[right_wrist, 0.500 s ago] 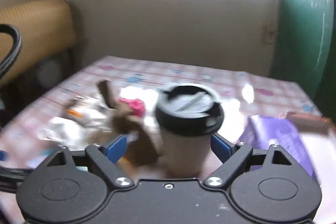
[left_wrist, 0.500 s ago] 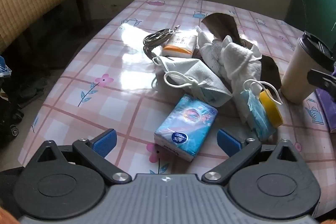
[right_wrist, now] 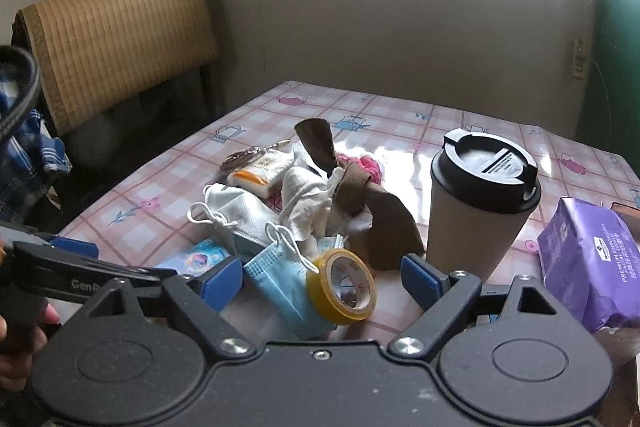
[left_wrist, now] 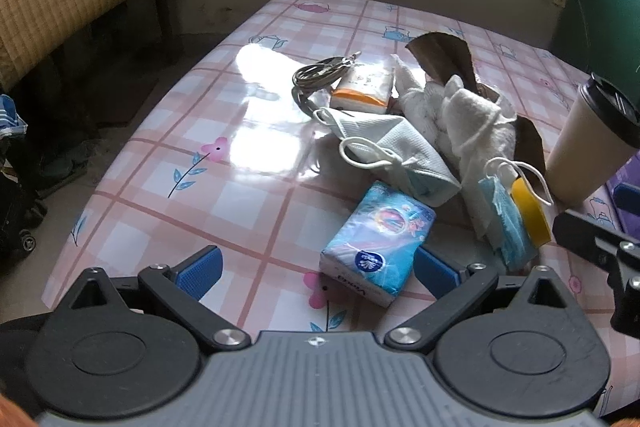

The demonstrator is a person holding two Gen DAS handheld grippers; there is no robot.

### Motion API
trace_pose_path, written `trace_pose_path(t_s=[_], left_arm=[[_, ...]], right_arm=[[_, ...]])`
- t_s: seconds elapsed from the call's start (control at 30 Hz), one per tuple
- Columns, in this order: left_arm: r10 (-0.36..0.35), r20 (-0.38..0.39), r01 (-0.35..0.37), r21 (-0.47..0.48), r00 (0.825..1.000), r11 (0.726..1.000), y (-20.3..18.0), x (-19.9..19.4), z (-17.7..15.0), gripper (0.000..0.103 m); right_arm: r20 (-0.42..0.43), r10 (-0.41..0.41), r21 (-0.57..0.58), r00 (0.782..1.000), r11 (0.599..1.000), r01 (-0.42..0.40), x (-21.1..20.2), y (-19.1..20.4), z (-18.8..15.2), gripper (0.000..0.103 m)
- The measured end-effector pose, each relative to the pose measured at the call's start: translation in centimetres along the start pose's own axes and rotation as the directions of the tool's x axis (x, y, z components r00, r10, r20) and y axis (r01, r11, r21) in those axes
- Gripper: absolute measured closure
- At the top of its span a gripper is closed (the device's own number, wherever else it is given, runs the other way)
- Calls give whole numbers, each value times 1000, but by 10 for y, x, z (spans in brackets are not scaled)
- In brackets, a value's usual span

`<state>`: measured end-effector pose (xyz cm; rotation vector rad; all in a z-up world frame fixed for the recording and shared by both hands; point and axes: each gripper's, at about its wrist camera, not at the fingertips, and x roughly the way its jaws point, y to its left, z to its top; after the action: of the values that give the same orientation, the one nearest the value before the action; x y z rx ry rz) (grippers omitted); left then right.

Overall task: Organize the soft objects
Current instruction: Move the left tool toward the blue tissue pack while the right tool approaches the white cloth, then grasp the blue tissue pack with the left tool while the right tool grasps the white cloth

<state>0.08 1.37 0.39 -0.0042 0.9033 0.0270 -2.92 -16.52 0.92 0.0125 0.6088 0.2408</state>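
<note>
A blue tissue pack (left_wrist: 378, 241) lies near the table's front edge, just ahead of my open, empty left gripper (left_wrist: 318, 269). Behind it lie a white face mask (left_wrist: 390, 153), a white cloth (left_wrist: 460, 111), a brown cloth (left_wrist: 444, 57), an orange tissue pack (left_wrist: 362, 89) and a blue mask (left_wrist: 506, 223). In the right wrist view my right gripper (right_wrist: 322, 277) is open and empty, its jaws either side of the blue mask (right_wrist: 280, 277) and a yellow tape roll (right_wrist: 344, 285). The white mask (right_wrist: 236, 211) and white cloth (right_wrist: 304, 195) lie beyond.
A lidded paper cup (right_wrist: 478, 199) stands right of the pile, also in the left wrist view (left_wrist: 588, 151). A purple packet (right_wrist: 588, 259) lies at the far right. A coiled cable (left_wrist: 320, 73) lies by the orange pack. A woven chair back (right_wrist: 116, 39) stands left of the table (left_wrist: 248, 131).
My right gripper has swung left, from facing the cup to facing the blue mask and tape roll. My left gripper has barely moved.
</note>
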Motion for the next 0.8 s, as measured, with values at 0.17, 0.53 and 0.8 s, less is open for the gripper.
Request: trace_pose_path(t_s=[0.17, 0.53, 0.8], left_arm=[[-2, 30, 1, 15, 1000, 1000, 2, 1, -2, 0], [-43, -13, 44, 50, 999, 998, -7, 12, -3, 0], [-63, -15, 64, 81, 998, 995, -12, 20, -3, 0]], right_arm=[[-8, -2, -16, 1000, 1000, 2, 1, 3, 0, 2], [-20, 8, 3, 1000, 1000, -8, 2, 2, 0, 2], [-27, 7, -7, 1000, 1000, -7, 4, 4, 1, 2]])
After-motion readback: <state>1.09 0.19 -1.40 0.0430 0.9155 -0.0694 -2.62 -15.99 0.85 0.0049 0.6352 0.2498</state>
